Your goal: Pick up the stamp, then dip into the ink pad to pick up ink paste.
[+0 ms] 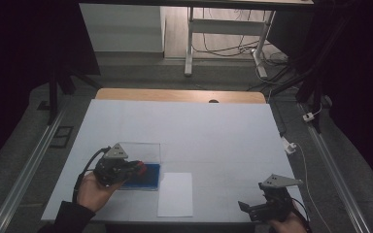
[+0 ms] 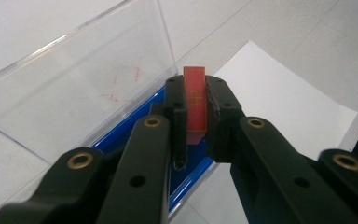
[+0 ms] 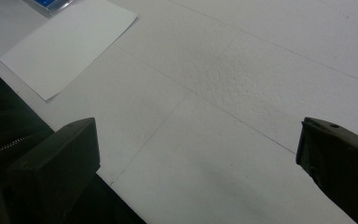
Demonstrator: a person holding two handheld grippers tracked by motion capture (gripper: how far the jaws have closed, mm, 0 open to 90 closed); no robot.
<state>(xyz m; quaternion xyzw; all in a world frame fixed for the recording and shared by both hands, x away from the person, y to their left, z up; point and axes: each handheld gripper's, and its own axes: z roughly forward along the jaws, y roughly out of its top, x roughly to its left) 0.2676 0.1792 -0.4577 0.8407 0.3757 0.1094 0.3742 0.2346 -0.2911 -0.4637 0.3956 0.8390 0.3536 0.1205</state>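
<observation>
Left gripper [image 2: 196, 105]: fingers clamped on red block [image 2: 195, 100], upright, above blue tray [image 2: 142, 116].
Right gripper [image 3: 196, 154]: fingers apart, lower right, well apart.
Nearer: left.

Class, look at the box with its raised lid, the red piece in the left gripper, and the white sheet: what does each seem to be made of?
Box lid: clear glossy plastic, see-through with bright edges. Box base: shiny blue, probably plastic. Red piece: flat, matt, with a gold mark; plastic or card, hard to tell. White sheet: thin, flat, matt, likely paper.
</observation>
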